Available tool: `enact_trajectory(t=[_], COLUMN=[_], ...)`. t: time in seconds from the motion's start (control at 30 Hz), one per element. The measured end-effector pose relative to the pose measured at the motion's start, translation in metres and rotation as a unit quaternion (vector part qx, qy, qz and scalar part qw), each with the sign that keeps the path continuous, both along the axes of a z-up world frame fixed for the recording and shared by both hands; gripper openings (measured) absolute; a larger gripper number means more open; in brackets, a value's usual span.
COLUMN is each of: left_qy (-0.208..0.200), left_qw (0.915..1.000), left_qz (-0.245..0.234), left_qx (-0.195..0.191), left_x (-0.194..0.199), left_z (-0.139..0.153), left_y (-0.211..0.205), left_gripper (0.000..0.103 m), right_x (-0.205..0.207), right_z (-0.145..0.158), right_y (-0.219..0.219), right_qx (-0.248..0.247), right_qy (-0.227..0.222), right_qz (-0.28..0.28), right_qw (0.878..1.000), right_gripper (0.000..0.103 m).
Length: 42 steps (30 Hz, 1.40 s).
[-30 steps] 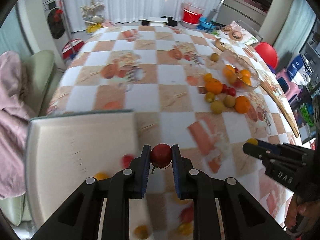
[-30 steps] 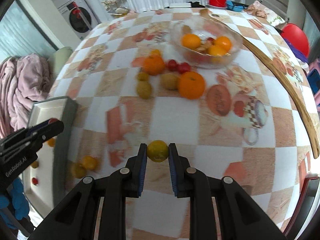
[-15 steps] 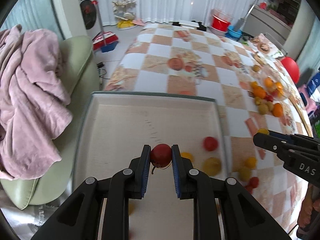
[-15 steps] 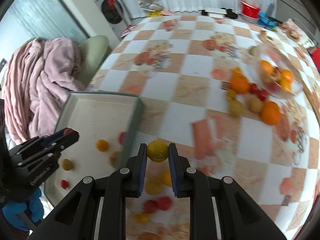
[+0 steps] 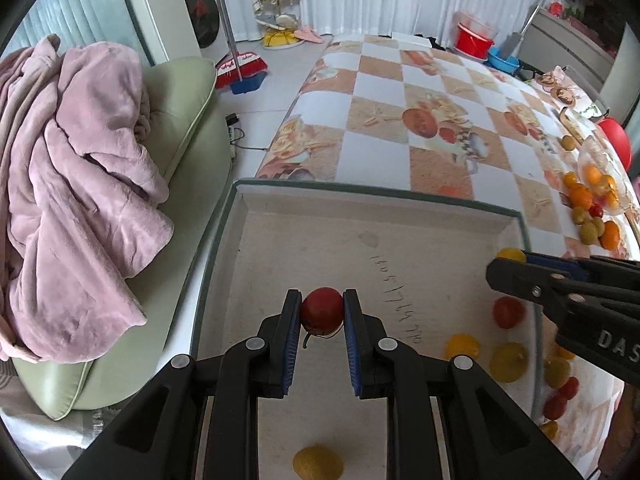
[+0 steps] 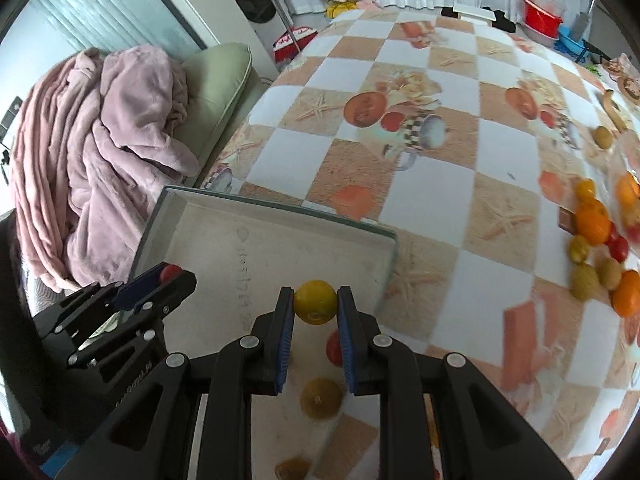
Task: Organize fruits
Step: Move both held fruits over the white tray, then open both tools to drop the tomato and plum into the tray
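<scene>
— What is cut off or hidden?
— The red fruit (image 5: pixel 322 311) is covered on both sides by the left gripper (image 5: pixel 321 314); its underside is not seen. The right gripper (image 5: pixel 568 300) is cut by the left wrist view's right edge.

— And what is blurred?
— The fruit pile (image 6: pixel 600 256) and bowl (image 6: pixel 630 188) are smeared. The writing (image 5: pixel 394 292) on the tray (image 5: pixel 360 192) cannot be read.

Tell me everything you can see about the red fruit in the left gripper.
The red fruit is small, round, smooth and dark red, with a thin stem curling from its underside. The left gripper pinches it at the fingertips, one blue pad on each side. It hangs above the pale floor of the shallow tray, touching nothing else.
</scene>
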<state>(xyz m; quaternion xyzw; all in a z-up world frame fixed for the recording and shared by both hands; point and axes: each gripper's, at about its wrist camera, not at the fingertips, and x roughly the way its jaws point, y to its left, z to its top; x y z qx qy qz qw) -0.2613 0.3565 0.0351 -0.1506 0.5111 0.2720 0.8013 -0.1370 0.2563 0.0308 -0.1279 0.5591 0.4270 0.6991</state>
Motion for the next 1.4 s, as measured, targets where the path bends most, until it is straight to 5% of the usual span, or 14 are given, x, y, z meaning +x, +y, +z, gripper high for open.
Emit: enact_trajectory(t=[0.57, 0.6, 0.63, 0.67, 0.97, 1.4], left_qy=[0.021, 0.022, 0.021, 0.017, 0.020, 0.020], left_qw=[0.9997, 0.9997, 0.9997, 0.9998, 0.9997, 0.9986], left_qz=[-0.010, -0.009, -0.007, -0.004, -0.006, -0.048], left_qx=[0.007, 0.008, 0.008, 0.011, 0.015, 0.013], left_x=[-0.002, -0.002, -0.003, -0.005, -0.007, -0.005], left_z=[-0.014, -0.014, -0.013, -0.012, -0.007, 0.015], left_y=[-0.003, -0.003, -0.002, -0.002, -0.005, -0.045], left_gripper=[0.025, 0.036, 0.057, 0.064, 0.065, 0.065], right_x=[-0.004, -0.004, -0.004, -0.005, -0.004, 0.009], right_z=[-0.018, -0.018, -0.016, -0.012, 0.018, 0.017], right_y=[0.022, 0.022, 0.020, 0.018, -0.003, -0.111], right_qx=[-0.037, -0.036, -0.034, -0.026, 0.012, -0.017], right_qy=[-0.013, -0.013, -0.015, -0.015, -0.033, -0.028], right_qz=[0.025, 0.024, 0.022, 0.022, -0.003, -0.086], right_qw=[0.999, 0.999, 0.999, 0.999, 0.999, 0.996], right_gripper=[0.029, 0.034, 0.040, 0.042, 0.083, 0.084])
